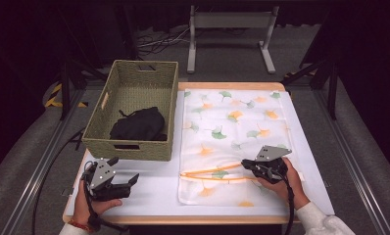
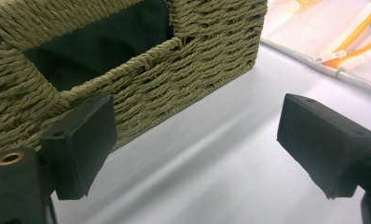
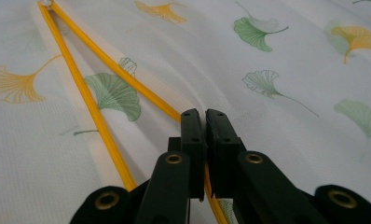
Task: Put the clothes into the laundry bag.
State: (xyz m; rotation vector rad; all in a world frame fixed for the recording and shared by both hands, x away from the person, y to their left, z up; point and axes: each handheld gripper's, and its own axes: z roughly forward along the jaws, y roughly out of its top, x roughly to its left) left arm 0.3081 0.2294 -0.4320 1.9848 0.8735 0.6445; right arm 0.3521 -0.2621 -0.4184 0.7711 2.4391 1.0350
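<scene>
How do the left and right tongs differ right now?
The left tongs stand wide open with nothing between them; the right tongs are shut on the orange zipper edge of the laundry bag. The left tongs hover over bare table beside the woven basket; the right tongs sit over the bag. Both are black and hand-held.

Rough woven-fibre basket (image 1: 134, 110) — sheer matt mesh-cloth bag (image 1: 232, 142) on smooth white table (image 1: 154, 193).

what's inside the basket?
A crumpled black cloth lies at the near end of the basket; the far end shows bare woven floor. Anything under the cloth is covered. In the left gripper view, black shows through the handle slot.
</scene>
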